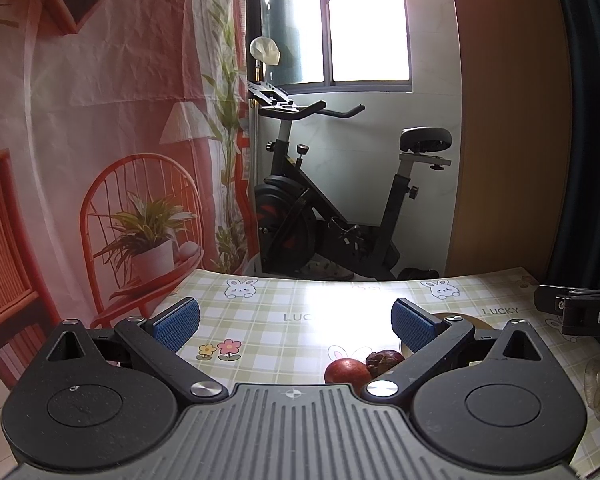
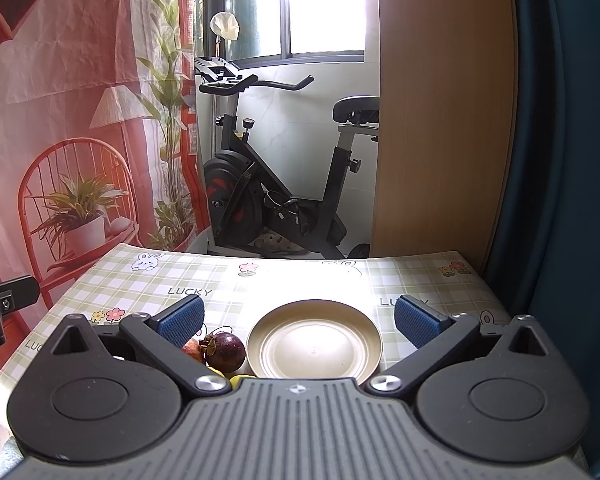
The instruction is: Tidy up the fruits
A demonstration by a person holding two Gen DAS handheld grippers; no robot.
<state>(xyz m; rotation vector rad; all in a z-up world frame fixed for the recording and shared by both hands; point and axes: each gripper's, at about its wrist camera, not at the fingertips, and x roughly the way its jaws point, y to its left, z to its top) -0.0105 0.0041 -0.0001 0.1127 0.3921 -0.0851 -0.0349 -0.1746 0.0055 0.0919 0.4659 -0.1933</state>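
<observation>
Both hand-held grippers, left (image 1: pixel 296 326) and right (image 2: pixel 299 322), gape empty. Mangosteen (image 2: pixel 225 351) and red fruit (image 1: pixel 347 371) sit on worktop (image 2: pixel 220 280) beside empty plate (image 2: pixel 314 342) (likely their destination).

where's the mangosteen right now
In the right wrist view the mangosteen sits on the checked tablecloth, just left of the empty plate and touching a red fruit on its left, near the right tool's left finger.
</observation>
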